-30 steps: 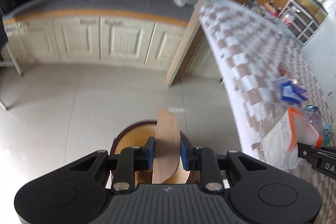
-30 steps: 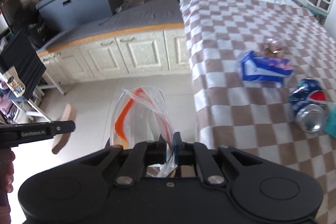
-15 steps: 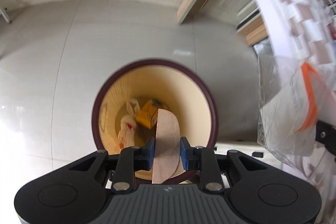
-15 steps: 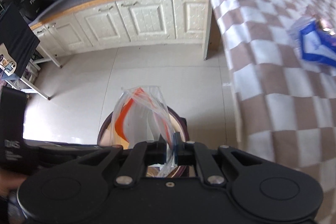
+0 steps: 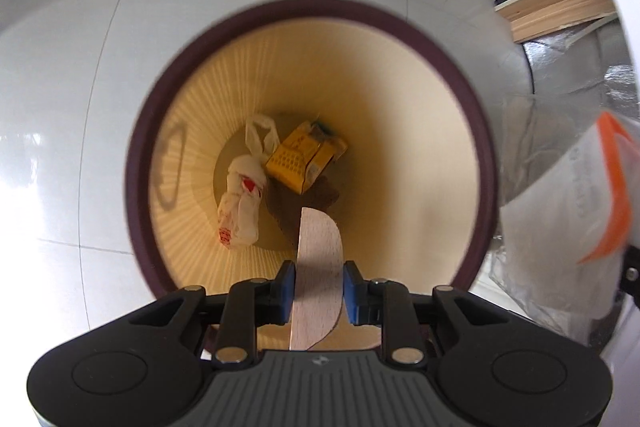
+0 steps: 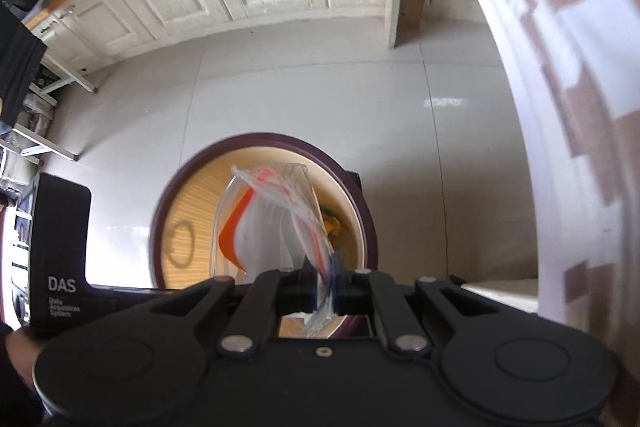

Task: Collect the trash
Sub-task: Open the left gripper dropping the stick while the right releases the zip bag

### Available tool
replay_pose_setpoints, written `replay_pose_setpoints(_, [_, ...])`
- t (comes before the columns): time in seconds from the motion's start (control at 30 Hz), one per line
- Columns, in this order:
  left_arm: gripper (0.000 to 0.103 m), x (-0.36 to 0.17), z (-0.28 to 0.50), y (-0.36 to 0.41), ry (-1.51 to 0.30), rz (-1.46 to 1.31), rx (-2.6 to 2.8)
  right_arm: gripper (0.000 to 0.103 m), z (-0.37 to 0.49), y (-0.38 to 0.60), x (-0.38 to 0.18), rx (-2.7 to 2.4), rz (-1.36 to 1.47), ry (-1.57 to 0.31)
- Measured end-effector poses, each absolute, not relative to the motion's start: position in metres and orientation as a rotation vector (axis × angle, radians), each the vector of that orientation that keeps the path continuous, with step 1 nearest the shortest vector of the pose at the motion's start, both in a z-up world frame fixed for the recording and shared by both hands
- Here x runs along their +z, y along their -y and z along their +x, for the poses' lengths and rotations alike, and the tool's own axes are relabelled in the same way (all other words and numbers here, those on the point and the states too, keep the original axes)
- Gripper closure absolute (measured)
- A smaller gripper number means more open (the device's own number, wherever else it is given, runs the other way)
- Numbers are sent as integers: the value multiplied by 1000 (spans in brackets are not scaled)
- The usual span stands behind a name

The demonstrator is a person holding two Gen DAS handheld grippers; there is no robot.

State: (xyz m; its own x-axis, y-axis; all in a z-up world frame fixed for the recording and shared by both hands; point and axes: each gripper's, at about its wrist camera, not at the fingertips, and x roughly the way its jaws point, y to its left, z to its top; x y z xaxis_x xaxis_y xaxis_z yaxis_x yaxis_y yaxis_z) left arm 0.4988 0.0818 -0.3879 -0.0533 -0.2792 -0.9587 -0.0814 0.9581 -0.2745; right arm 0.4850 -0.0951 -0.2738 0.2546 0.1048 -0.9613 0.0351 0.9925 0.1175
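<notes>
We note change against earlier frames: both grippers lowered, bin [image 5: 132, 163] mouth now fills left view; desk top items gone from view, only checkered desk cloth [image 6: 568, 39] edge at right. Left gripper [image 5: 319, 287] pinches wooden piece [image 5: 318, 267], held over bin near rim, long axis running away from us, rounded end pointing into bin. Right gripper [image 6: 325, 281] pressed together on clear plastic bag [image 6: 272, 219], bag standing out over bin opening. Yellow carton [image 5: 304, 157], white wrapper [image 5: 240, 199] on bin bottom.

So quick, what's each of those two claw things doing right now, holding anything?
Left gripper: closed on a flat wooden piece, above the open bin.
Right gripper: fingers closed on a clear plastic bag with orange trim, over the same bin.
</notes>
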Motion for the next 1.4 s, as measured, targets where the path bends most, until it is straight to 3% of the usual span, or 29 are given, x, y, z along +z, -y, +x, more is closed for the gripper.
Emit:
replay_pose_setpoints(0.2, [74,-425,498,-81,-1649,-329,-157,96,495,98,-299,16,199,-1363])
replay_pose_setpoints(0.27, [55,-430,496,-82,-1655,-335,-141,96,497,96,-306,18,203,-1373])
replay_pose_setpoints(0.33, [49,-429,495,-83,-1645,-345,-145,96,499,92,-313,19,191,-1387])
replay_pose_setpoints(0.83, [49,-366,491,-96,-1468,-211,-183,96,515,81,-354,-27,183,-1450])
replay_pose_setpoints(1.0, [38,-358,485,-97,-1445,-195,-191,96,517,82,-357,-23,171,-1456])
replay_pose_setpoints(1.07, [34,-357,484,-95,-1445,-190,-191,84,515,83,-357,-41,157,-1449])
replay_pose_setpoints(1.13, [32,-356,483,-95,-1443,-188,-194,79,514,84,-355,-51,144,-1438])
replay_pose_setpoints(1.4, [31,-351,484,-93,-1441,-174,-201,79,508,87,-342,-34,132,-1420])
